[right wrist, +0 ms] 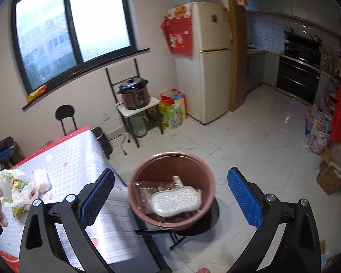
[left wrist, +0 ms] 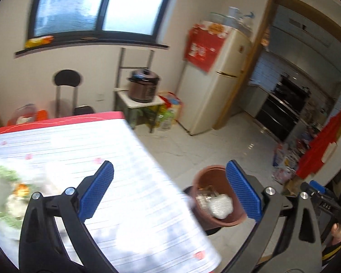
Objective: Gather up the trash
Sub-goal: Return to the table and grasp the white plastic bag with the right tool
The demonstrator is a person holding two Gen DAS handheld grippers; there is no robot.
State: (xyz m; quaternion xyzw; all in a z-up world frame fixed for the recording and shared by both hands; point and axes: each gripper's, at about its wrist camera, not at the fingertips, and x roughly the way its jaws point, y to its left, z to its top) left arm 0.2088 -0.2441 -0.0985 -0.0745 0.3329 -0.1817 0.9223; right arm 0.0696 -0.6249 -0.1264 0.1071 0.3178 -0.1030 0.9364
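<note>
Left wrist view shows us the left gripper spread wide and released, nothing between its blue pads, hanging over the corner of the table with its striped white cloth. At about 3 o'clock from that gripper's centre sits the brown bin, just off the table's edge, with a white wad and a clear wrapper inside. At 9 o'clock on the table we see blurred crumpled trash, white and green. In the right wrist view, the right gripper is likewise released, fingers wide apart, with the same bin framed between them but untouched; it rests on a black stool. More crumpled wrappers lie on the table at 9 o'clock. A cream fridge stands at 12 o'clock, well apart.
</note>
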